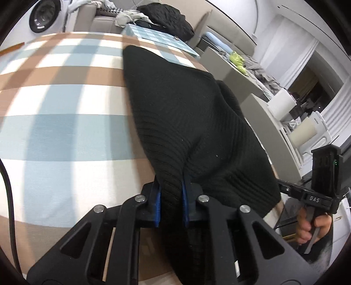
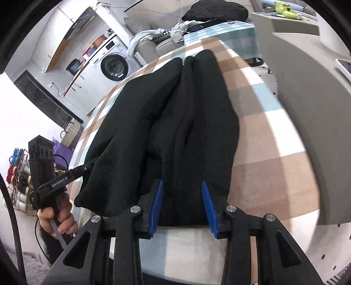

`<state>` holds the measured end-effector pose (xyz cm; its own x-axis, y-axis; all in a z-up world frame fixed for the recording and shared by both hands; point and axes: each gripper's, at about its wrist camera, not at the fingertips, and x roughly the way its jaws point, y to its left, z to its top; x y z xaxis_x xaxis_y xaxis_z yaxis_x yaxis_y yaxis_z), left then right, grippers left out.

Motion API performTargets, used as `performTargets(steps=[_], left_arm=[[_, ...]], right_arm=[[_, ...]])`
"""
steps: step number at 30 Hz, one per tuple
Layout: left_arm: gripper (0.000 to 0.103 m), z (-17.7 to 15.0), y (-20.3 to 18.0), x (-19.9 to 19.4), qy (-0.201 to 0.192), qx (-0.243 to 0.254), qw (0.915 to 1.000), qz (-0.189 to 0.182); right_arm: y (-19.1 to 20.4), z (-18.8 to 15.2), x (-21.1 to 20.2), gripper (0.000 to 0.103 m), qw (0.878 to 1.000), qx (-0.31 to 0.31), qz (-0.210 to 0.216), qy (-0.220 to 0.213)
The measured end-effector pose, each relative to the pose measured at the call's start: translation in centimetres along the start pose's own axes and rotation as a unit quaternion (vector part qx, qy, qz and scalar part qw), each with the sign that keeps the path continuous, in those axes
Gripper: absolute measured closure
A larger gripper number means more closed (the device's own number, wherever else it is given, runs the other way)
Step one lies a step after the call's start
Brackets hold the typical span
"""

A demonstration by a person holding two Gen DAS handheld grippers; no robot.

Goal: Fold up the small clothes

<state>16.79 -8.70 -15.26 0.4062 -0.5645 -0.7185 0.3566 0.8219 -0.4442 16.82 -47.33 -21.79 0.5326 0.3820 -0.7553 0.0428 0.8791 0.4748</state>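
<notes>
A black ribbed knit garment [image 1: 175, 109] [image 2: 186, 131] lies lengthwise on the table's checked cloth [image 1: 54, 131] [image 2: 263, 153], bunched into long folds. My left gripper [image 1: 171, 197] is shut on a fold of its near hem, with fabric pinched between the blue pads [image 1: 156, 203]. My right gripper [image 2: 183, 206] stands over the other near corner. Its blue pads [image 2: 208, 206] are well apart, and the flat hem lies between them without being squeezed. Each gripper also shows at the edge of the other's view, held by a hand [image 1: 307, 228] [image 2: 57, 217].
The table's near edge runs just under both grippers. A grey counter [image 2: 307, 109] stands close on the right. Behind the table are a sofa with a black pile of clothes [image 1: 166, 17] and a washing machine [image 2: 114, 65]. A rack of thread spools [image 2: 17, 175] stands at the left.
</notes>
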Motion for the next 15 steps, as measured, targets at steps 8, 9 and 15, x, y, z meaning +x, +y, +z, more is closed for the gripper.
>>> performTargets(steps=[8, 9, 15], left_arm=[[0.085, -0.6, 3.8, -3.8, 0.011, -0.002, 0.9992, 0.039], [0.084, -0.6, 3.7, -4.2, 0.009, -0.001, 0.9989, 0.045], [0.066, -0.8, 3.1, -7.0, -0.023, 0.001, 0.9974, 0.069]], right_arm=[[5.4, -0.2, 2.0, 0.065, 0.995, -0.058, 0.066, 0.053], [5.6, 0.0, 1.7, 0.065, 0.995, -0.063, 0.069, 0.040], [5.2, 1.6, 4.2, 0.096, 0.994, -0.072, 0.064, 0.060]])
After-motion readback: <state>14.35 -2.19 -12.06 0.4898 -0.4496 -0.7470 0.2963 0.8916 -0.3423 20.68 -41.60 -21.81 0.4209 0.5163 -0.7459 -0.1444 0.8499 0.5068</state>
